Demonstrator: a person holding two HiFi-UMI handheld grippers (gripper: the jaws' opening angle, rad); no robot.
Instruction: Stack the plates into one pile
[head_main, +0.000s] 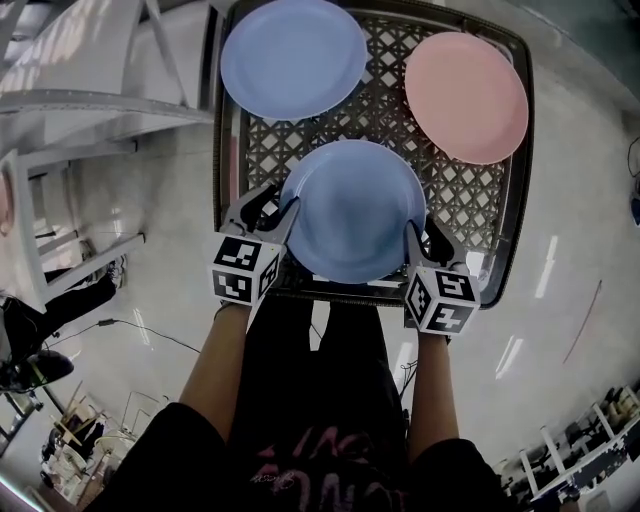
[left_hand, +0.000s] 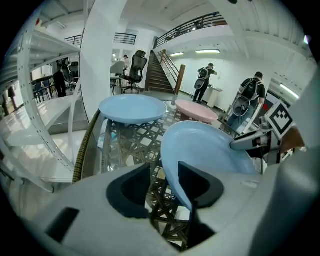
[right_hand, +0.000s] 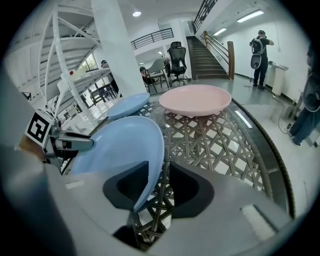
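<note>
Straddling opposite edges of the near blue plate (head_main: 352, 210) on the lattice table (head_main: 470, 215), left gripper (head_main: 272, 208) and right gripper (head_main: 427, 238) gape wide, clamping nothing; pick-up probably needs both closing together, then lifting.

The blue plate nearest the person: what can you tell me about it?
The near blue plate is round, pale blue and smooth like plastic, with a shallow raised rim. It seems to lie face up, alone and not stacked, at the near edge of the lattice table. Its left rim sits between the open jaws of the left gripper, and its right rim between those of the right gripper. Neither clamps it.
</note>
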